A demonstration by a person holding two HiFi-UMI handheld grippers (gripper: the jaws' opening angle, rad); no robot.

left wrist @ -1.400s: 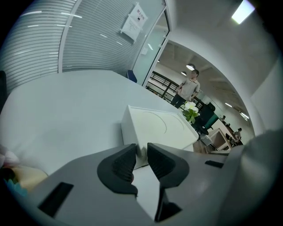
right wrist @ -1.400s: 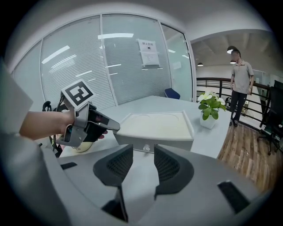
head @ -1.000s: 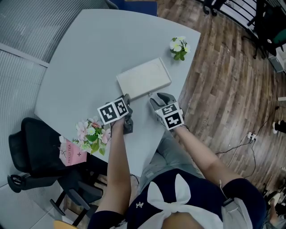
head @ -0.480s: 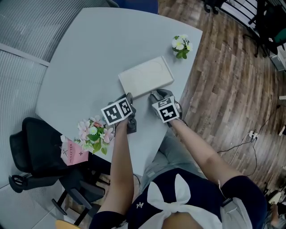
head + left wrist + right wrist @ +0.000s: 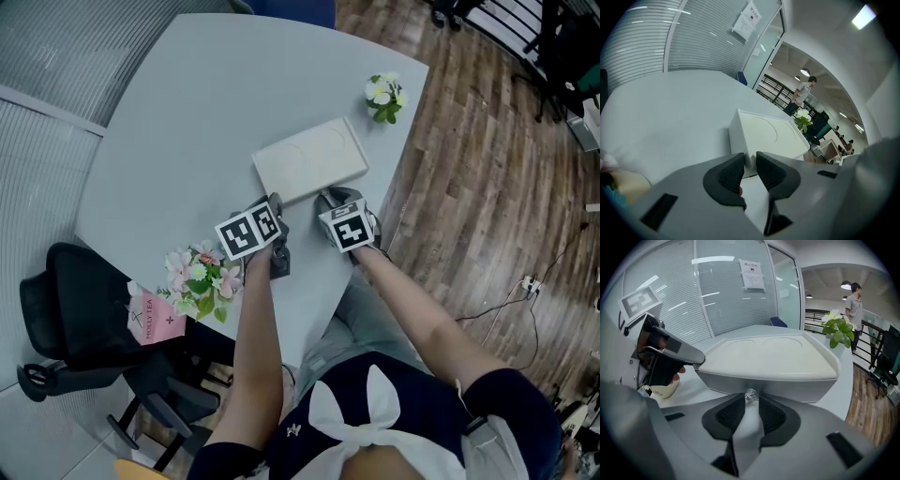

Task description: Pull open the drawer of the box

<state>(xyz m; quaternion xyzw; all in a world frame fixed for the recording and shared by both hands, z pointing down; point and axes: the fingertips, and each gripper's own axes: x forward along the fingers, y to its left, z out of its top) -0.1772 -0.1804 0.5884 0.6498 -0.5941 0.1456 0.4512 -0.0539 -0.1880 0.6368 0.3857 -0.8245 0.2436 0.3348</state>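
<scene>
Two grippers meet at the front of the white box (image 5: 309,164) on the grey table (image 5: 187,112).
In the head view, the left gripper (image 5: 274,202) sits at the box's near left corner and the right gripper (image 5: 326,197) at mid-front. The left gripper view shows jaws a narrow gap apart, tips by that corner, pinching nothing I can see. In the right gripper view the jaws are closing, with the drawer's small clear knob (image 5: 750,394) between their tips.

A grey table (image 5: 187,112) carries a white box (image 5: 309,161), white flowers (image 5: 385,97), pink flowers (image 5: 199,281).
</scene>
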